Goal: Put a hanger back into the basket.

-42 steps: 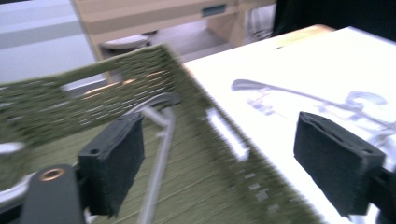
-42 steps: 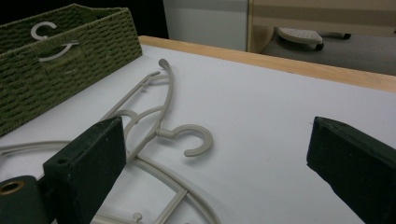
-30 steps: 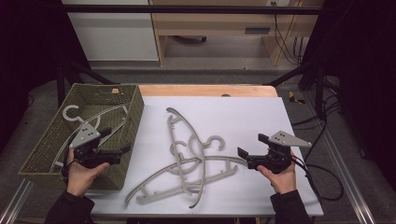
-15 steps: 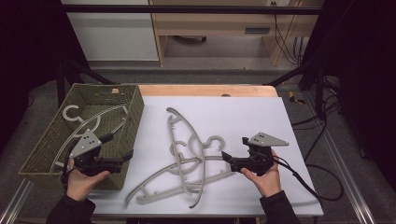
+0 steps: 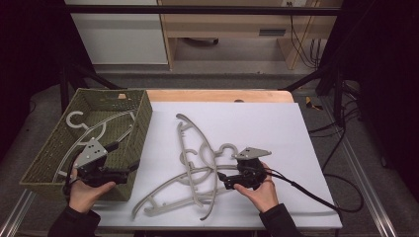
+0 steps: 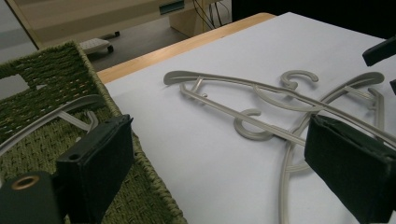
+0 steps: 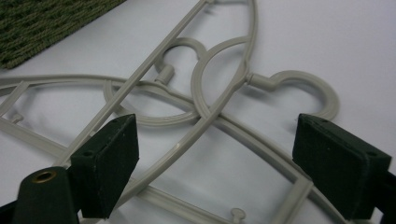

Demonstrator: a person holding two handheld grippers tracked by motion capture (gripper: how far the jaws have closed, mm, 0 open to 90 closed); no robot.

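1. Since a second ago, the right gripper [image 5: 225, 180] has travelled left and lower, from the right part of the white sheet [image 5: 276, 128] to the pile of grey hangers [image 5: 197, 168]; the left gripper [image 5: 131, 165] has barely shifted.
2. Right gripper: its jaws have just been closing a little but stand wide apart, and in the right gripper view [image 7: 215, 163] hanger bars lie on the sheet between and below the pads, with no pad seen pressing on them.
3. Its tips point left at the right end of the pile, just beside the hook [image 5: 228, 148] of one hanger.
4. Left gripper: its jaws also stand wide, with nothing between them; in the left gripper view [image 6: 219, 172] one pad sits over the woven rim and the other over the sheet.
5. It hovers at the near right corner of the green woven basket [image 5: 49, 158], pointing right toward the pile.
6. Three hangers lie crossed on the middle of the sheet: one runs far to near, two fan out toward the near edge.
7. One more hanger [image 5: 84, 123] lies inside the basket, hook toward the far left corner.
8. Basket and sheet stand side by side on the table, the basket on the left.
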